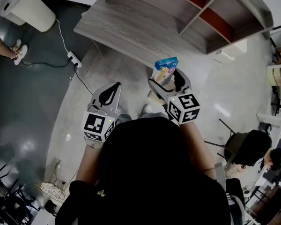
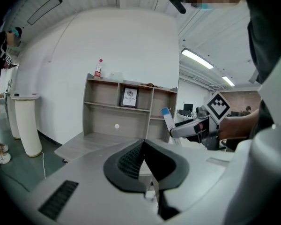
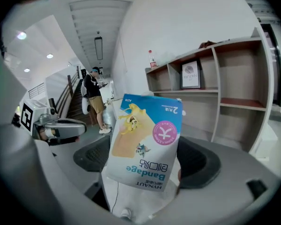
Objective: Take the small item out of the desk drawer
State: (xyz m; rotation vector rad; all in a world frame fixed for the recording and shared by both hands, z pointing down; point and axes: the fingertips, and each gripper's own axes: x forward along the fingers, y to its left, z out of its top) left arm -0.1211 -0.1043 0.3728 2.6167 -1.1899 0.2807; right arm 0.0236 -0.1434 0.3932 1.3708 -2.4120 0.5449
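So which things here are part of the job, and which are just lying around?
Job: bandage packet, held by right gripper; desk; left gripper, shut, empty.
Lying about: bottle atop the shelf unit, framed picture in it; power strip on the floor.

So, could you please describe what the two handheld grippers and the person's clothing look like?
The left gripper and right gripper both have light grey moulded shells with black ribbed pads lining the jaws. Each carries a white cube printed with black square markers. The person wears a black top.
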